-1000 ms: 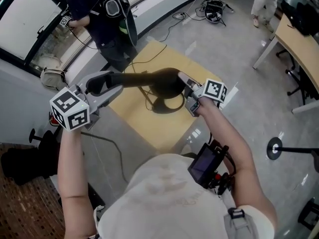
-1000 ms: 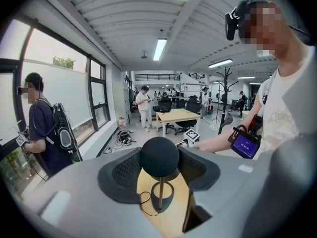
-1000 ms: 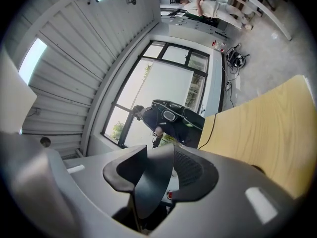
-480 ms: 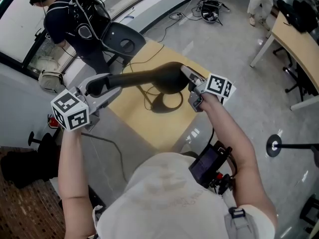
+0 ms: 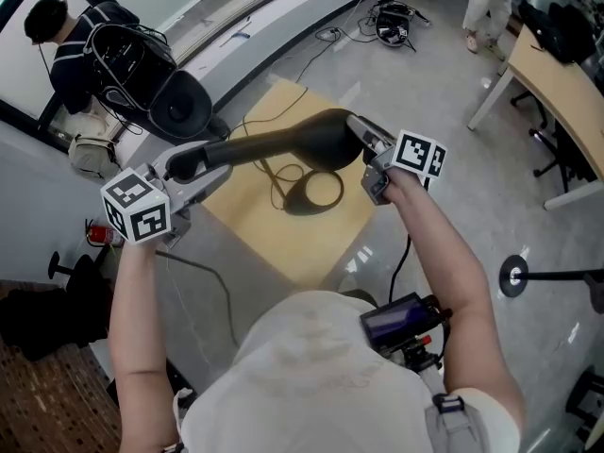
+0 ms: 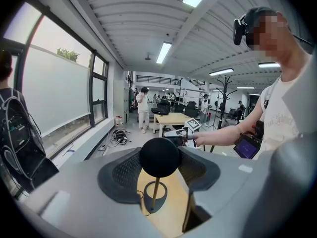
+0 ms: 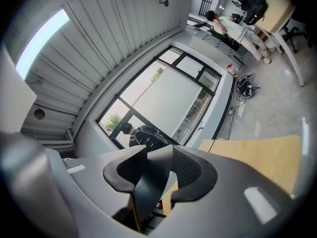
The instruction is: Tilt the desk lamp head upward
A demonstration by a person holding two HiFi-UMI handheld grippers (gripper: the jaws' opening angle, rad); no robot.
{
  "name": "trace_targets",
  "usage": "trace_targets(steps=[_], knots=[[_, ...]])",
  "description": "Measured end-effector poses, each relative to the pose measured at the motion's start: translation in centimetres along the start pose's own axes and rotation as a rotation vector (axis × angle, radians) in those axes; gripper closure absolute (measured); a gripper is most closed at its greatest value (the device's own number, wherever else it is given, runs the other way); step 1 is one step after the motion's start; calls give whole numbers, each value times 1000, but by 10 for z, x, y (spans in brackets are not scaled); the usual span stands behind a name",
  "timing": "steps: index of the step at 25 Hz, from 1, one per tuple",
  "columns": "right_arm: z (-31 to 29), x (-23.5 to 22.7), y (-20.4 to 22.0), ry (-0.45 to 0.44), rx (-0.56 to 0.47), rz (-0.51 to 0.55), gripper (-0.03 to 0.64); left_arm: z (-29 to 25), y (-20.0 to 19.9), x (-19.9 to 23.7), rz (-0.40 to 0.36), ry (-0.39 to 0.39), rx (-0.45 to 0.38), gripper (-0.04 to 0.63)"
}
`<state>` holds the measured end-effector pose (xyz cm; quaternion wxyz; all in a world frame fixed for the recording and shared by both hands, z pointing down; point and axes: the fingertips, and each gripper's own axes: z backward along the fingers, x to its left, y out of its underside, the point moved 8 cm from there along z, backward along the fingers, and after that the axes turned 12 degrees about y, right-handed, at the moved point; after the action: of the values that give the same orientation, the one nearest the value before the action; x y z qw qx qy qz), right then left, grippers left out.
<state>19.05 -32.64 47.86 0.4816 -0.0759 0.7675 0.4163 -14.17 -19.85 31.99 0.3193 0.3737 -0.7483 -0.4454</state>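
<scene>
My right claw [image 5: 366, 151] pinches the lamp head [image 5: 326, 140] rim, above the base [image 5: 311, 194]; my left claw [image 5: 187, 165], wide, clamps the arm's ball end [image 6: 159, 156] left of the base. Lifting harder, I could peel the thin rim free or tip the base

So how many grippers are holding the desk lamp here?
2. The left gripper grips the desk lamp at the left end of its long black head; the right gripper pinches the opposite end, above the tan table. Neither is hidden.
</scene>
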Motion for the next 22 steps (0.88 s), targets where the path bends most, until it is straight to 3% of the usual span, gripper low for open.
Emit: trace_targets(steps=[22], knots=[[10, 18, -23, 57, -55, 59, 461, 0, 15, 4, 10, 39, -74, 371]])
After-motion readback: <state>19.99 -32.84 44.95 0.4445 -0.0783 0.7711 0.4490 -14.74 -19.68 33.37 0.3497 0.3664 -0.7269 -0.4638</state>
